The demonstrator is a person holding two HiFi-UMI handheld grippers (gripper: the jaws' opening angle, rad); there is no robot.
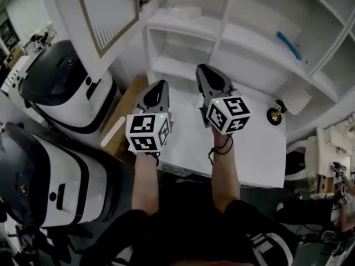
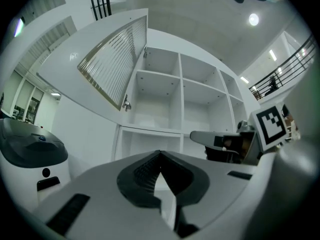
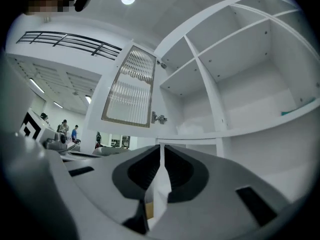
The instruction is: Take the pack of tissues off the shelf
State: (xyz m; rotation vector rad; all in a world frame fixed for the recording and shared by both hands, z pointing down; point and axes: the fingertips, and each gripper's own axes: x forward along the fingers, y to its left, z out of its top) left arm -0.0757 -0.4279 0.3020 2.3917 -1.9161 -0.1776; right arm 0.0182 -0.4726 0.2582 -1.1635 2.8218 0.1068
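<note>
**Both grippers closed and empty, tissues on the shelf**

The left gripper point(image 1: 161, 85) and the right gripper point(image 1: 206, 71) are held side by side above the white table point(image 1: 255, 159), both pointing at the white shelf unit point(image 1: 222, 36). The right one is a little further forward. In the left gripper view the left gripper's jaws meet at their tips with nothing between them. In the right gripper view the right gripper's jaws are drawn together to a thin slit and are likewise empty. Neither gripper touches anything.

The pack of tissues point(image 1: 186, 11) lies on an upper shelf, in the compartment just right of the open cabinet door point(image 1: 108, 15). It is a soft white bundle, well apart from both grippers. The right gripper view shows it point(image 3: 191, 129) resting near the door's hinge.

A teal object point(image 1: 289, 45) lies on a shelf further right. A small black-and-brass object point(image 1: 274, 115) stands on the table near the shelf unit's right side. Two white-and-black machines point(image 1: 66, 87) stand to the left of the table.
</note>
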